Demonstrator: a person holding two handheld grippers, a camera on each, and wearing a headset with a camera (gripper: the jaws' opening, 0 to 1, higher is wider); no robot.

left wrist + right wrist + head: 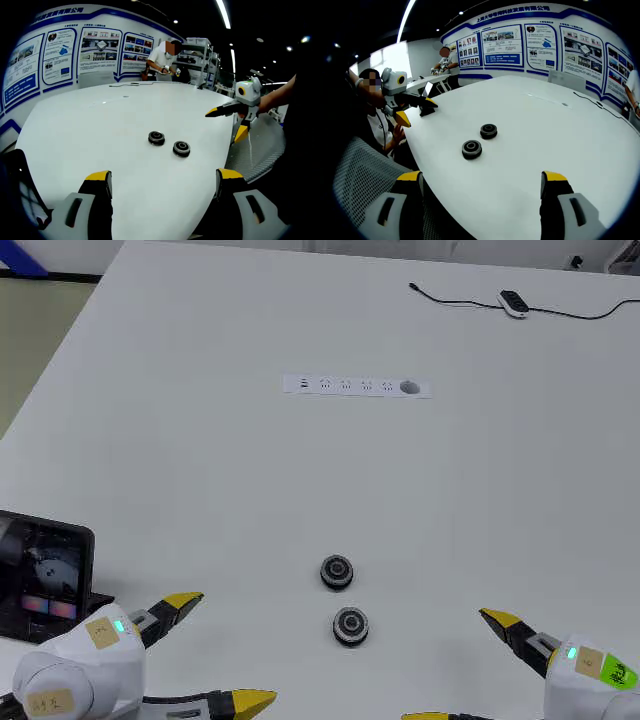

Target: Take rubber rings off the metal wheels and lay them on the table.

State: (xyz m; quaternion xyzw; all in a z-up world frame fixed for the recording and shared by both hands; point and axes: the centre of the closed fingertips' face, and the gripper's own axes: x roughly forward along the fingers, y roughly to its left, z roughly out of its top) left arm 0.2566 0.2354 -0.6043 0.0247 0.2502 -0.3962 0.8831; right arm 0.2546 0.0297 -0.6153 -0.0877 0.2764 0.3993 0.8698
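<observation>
Two small metal wheels with black rubber rings lie flat on the white table point(200, 440). One wheel point(337, 572) point(156, 138) point(488, 131) is farther from me; the other wheel point(350, 626) point(181, 148) point(472, 149) is nearer. My left gripper point(218, 650) point(164, 175) is open, low at the left of the wheels, with nothing between its yellow-tipped fingers. At the right my right gripper point(463, 668) point(482, 176) is open and empty too. Each gripper faces the wheels and sees the other across them: the right gripper point(225, 111) and the left gripper point(415, 107).
A flush power strip point(356, 386) sits mid-table. A black cable with a small remote point(513, 303) lies at the far right. A dark screen device point(45, 575) stands at the left edge. A mesh chair point(365, 170) is by the near edge. A person point(165, 60) stands beyond the table.
</observation>
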